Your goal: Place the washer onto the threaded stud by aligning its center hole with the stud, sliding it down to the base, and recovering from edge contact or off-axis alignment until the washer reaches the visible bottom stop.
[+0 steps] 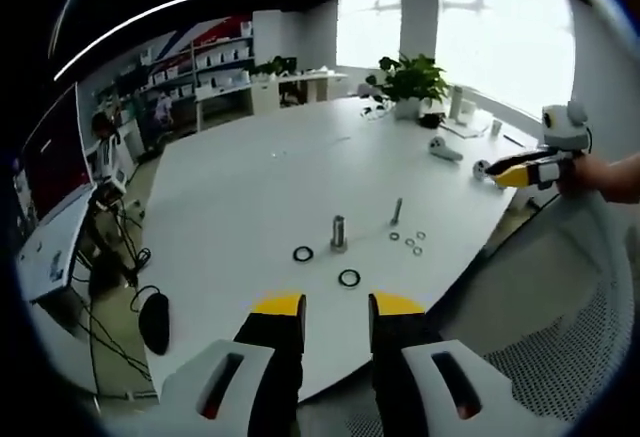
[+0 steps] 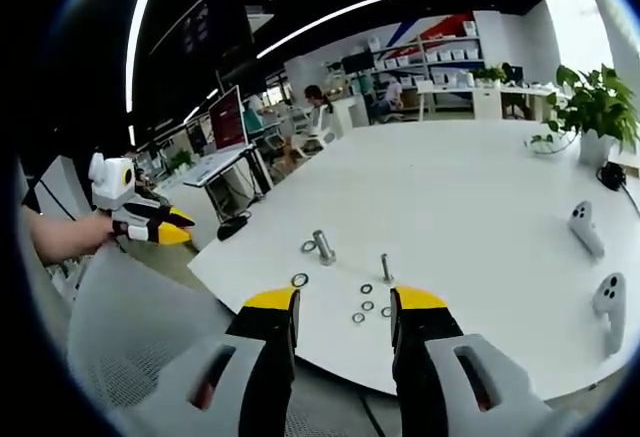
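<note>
Threaded stud [image 2: 385, 267] stands upright on table [image 2: 480, 197], washers [image 2: 366, 304] flat beside.

We see a white table [image 1: 250, 187] under small things: a silver-grey metal post [image 1: 339, 232], a thinner grey stud [image 1: 397, 211], two dark rings [image 1: 303, 254] with pale centres, and a few small silvery washers [image 1: 412, 243]. Our left gripper [image 1: 336, 309] has black jaws capped in yellow, on pale grey bodies with red slots; our right gripper [image 2: 343, 305] wears the same colours. A green plant [image 1: 410, 77] stands in a white pot. Two white controllers [image 2: 596, 267] lie on the table, and a black mouse-shaped thing [image 1: 153, 319] sits lower down, beside a grey mesh chair [image 2: 130, 327]. The far wall carries red and blue stripes [image 2: 415, 30]
</note>
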